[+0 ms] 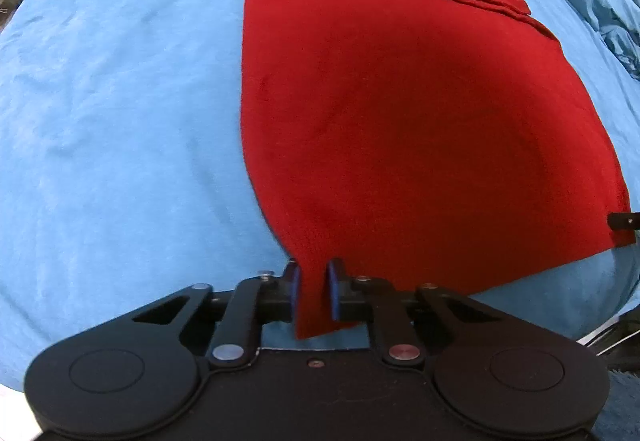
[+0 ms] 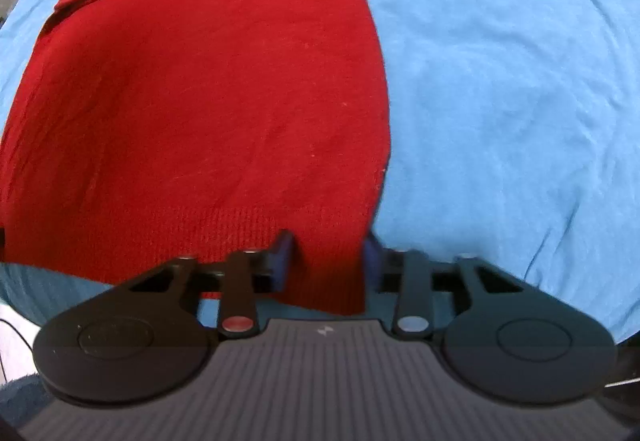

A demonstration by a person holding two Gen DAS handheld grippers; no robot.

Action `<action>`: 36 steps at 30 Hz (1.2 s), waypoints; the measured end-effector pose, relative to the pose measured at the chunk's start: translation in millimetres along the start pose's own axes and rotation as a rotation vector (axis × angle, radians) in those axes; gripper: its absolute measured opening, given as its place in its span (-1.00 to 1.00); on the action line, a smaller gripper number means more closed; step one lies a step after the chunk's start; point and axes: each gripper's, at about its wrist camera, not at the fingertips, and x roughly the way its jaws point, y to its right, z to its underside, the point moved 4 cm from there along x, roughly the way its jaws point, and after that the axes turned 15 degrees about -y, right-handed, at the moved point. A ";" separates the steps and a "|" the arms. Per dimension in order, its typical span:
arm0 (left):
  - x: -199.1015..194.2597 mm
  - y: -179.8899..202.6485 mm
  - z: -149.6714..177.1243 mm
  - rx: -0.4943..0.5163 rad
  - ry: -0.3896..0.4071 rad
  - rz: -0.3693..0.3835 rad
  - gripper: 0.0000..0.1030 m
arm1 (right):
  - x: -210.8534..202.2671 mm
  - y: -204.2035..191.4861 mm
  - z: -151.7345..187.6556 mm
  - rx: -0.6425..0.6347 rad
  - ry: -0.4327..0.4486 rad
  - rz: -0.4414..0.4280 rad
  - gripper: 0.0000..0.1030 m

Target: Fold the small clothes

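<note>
Sweater: red knit sweater [image 1: 400,113] lies flat on the blue bedsheet [image 1: 120,101], sleeves folded across the top
Handling: we judge it soft, light, floppy
Hold: hem corners
Left tool [image 1: 314,287]: pinching one hem corner
Right tool [image 2: 328,261]: pinching the other
Containers: we see none

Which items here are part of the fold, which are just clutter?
In the job:
- red knit garment, flat on the blue bedsheet
- left gripper, pinching its near left hem corner
- right gripper, around the near right hem corner

Lying about:
- crumpled blue bedding, far right
</note>
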 end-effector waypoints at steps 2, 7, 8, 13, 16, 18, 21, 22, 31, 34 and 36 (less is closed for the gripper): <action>-3.8 -0.6 3.3 -0.007 -0.014 -0.003 -0.88 | -0.9 -0.3 -3.9 -0.001 -0.013 -0.016 -0.52; -22.5 -3.8 -3.0 -0.052 -0.031 0.005 -0.91 | -17.2 13.5 -10.2 0.051 -0.030 -0.122 -0.59; -29.9 -4.2 -6.4 -0.059 -0.026 0.009 -0.91 | -23.4 14.0 -12.6 0.057 -0.029 -0.143 -0.59; -80.7 -7.5 -37.4 -0.096 0.022 0.057 -0.91 | -80.1 16.4 -36.9 0.099 0.026 -0.288 -0.60; -114.6 -10.4 -72.5 -0.130 0.085 0.085 -0.92 | -120.4 16.8 -71.0 0.128 0.100 -0.381 -0.60; -135.3 -14.6 -104.2 -0.148 0.145 0.103 -0.92 | -144.2 15.8 -100.7 0.135 0.155 -0.423 -0.61; -158.3 -22.3 -163.6 -0.146 0.251 0.089 -0.92 | -165.0 17.3 -159.2 0.151 0.225 -0.490 -0.61; -162.0 -25.0 -186.4 -0.140 0.288 0.088 -0.92 | -169.5 19.7 -183.8 0.155 0.246 -0.506 -0.61; -64.6 -41.0 -369.1 -0.140 0.393 0.062 -0.92 | -68.7 32.8 -392.8 0.277 0.287 -0.531 -0.61; -11.1 -47.6 -403.0 -0.163 0.324 0.025 -0.92 | -18.5 33.3 -423.3 0.298 0.260 -0.465 -0.61; 4.4 -54.3 -420.6 -0.189 0.319 0.008 -0.92 | -3.6 35.0 -431.9 0.310 0.268 -0.466 -0.61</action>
